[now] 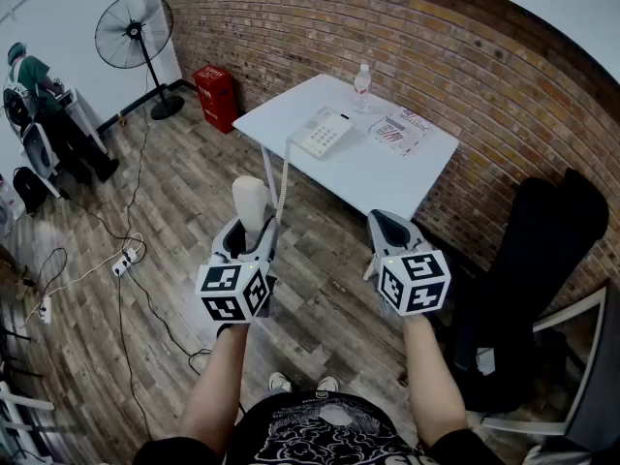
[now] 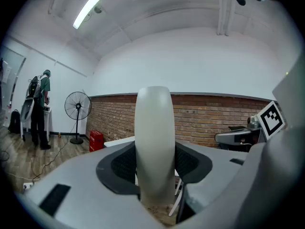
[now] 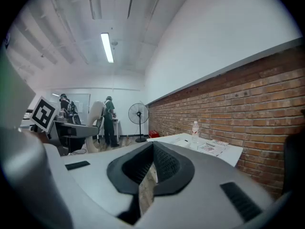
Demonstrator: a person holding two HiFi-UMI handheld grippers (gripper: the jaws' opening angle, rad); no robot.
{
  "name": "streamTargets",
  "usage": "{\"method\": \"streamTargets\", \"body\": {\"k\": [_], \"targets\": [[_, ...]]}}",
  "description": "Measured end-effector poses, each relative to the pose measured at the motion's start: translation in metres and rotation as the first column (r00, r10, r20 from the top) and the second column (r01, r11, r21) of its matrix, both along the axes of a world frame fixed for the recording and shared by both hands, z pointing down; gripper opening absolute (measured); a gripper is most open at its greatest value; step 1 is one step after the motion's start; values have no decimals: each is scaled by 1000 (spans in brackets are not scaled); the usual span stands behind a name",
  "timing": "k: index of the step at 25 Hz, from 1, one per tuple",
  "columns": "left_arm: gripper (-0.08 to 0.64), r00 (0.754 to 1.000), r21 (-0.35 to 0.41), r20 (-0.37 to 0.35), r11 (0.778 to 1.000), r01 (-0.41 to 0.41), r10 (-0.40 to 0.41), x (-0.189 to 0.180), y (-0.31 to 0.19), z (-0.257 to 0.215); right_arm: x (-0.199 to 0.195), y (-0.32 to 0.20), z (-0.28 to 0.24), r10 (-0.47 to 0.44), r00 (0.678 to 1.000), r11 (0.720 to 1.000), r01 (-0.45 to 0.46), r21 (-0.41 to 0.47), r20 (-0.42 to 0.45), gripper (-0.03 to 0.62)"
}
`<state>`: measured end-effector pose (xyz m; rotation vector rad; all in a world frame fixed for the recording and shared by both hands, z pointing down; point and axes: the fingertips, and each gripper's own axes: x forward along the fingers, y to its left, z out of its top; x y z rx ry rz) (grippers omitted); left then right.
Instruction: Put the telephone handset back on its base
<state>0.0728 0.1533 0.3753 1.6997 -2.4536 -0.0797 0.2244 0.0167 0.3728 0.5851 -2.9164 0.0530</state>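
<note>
An off-white telephone handset stands upright between the jaws of my left gripper, which is shut on it. In the left gripper view the handset fills the middle, with the dark pads pressing on both its sides. Its coiled cord runs up to the white phone base on the white table ahead. My right gripper hovers beside the left one over the floor, short of the table. Its jaws stand together with nothing between them, as the right gripper view also shows.
A water bottle and a printed booklet lie on the table by the brick wall. A black chair stands at the right. A standing fan, a red box, floor cables, a power strip and a person are at the left.
</note>
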Motion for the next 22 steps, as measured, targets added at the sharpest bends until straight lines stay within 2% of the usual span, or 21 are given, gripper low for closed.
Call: {"method": "streamTargets", "body": {"k": [12, 17, 22], "targets": [[212, 999, -21, 16, 999, 33, -33, -4, -9, 5, 0, -13, 4, -30, 999, 1000, 30, -4, 14, 2], [212, 999, -25, 11, 999, 35, -35, -21, -17, 10, -18, -23, 6, -32, 999, 999, 32, -6, 9, 2], [212, 1000, -30, 2, 999, 19, -19, -56, -36, 20, -53, -39, 13, -21, 1000, 1000, 21, -6, -1, 2]]}}
